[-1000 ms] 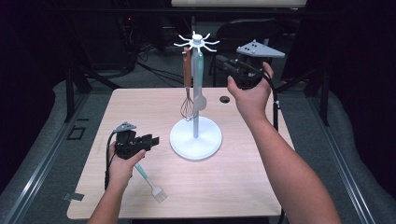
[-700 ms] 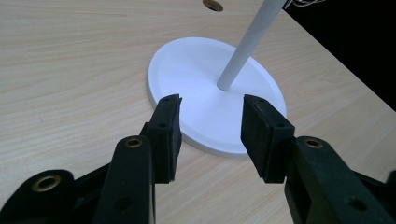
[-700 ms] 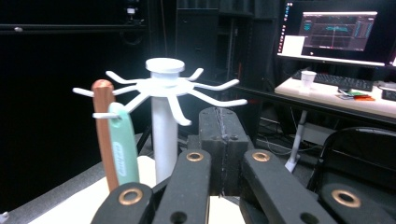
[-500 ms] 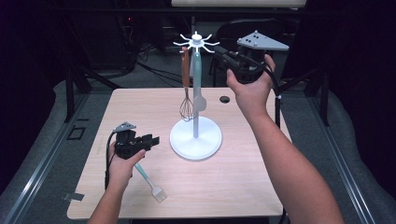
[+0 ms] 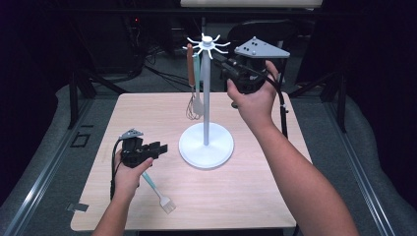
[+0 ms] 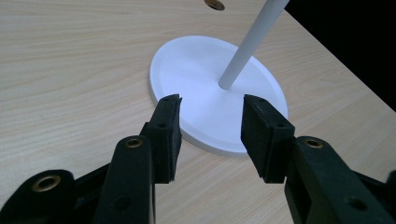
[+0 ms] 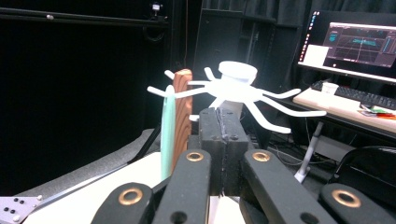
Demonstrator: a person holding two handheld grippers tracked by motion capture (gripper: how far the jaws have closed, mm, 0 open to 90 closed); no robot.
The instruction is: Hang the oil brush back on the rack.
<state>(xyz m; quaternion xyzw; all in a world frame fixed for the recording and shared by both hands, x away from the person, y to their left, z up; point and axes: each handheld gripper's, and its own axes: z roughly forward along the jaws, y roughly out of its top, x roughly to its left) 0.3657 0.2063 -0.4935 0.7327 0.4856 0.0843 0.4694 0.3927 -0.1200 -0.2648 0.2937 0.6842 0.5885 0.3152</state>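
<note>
The white utensil stand (image 5: 206,98) rises upright from the middle of the tabletop (image 5: 255,196), its long axis vertical, with a crown of hooks (image 7: 236,88) at the top. A whisk (image 5: 191,83) with a wooden handle and a mint spatula (image 5: 197,93) hang from hooks on its nine o'clock side. The right gripper (image 5: 222,63), fingers clenched on nothing, hovers at the crown's three o'clock, level with the hooks and just beside them, so this hand is the nearer. The left gripper (image 5: 160,147) sits low at the base's nine o'clock, fingers (image 6: 166,135) released and empty. A mint brush (image 5: 160,194) lies on the tabletop at the left hand's five o'clock.
</note>
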